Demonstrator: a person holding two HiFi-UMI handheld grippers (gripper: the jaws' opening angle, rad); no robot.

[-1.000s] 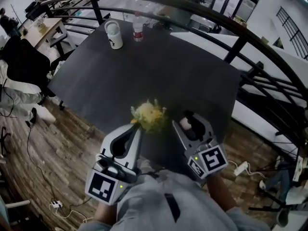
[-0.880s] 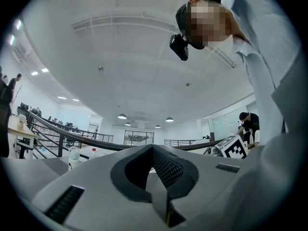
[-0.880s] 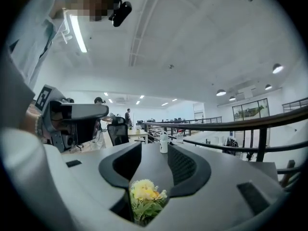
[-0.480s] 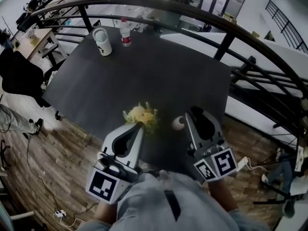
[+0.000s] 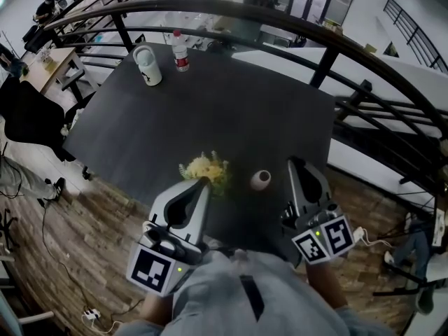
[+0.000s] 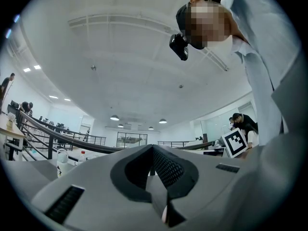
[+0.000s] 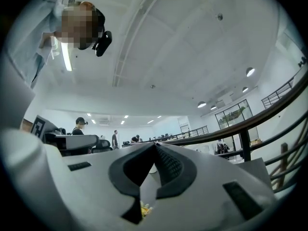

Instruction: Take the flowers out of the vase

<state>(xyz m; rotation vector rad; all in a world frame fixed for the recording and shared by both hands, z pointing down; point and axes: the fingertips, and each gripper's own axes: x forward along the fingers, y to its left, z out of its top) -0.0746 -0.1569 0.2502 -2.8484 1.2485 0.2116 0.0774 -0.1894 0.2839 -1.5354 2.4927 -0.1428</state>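
Head camera: steeply down on the dark square table (image 5: 231, 110). Cameras on the grey left gripper (image 5: 201, 183) and right gripper (image 5: 295, 162): close behind the jaws, tilted upward. Shared: curved black metal railing (image 5: 231, 7).

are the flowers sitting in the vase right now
No, the flowers are at the tip of the left claw, apart from the vase, whose mouth shows nothing in it.

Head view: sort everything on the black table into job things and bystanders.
Job: flowers, at the tip of the left gripper; small white vase.
Lying about: white cup; water bottle, both at the far edge.
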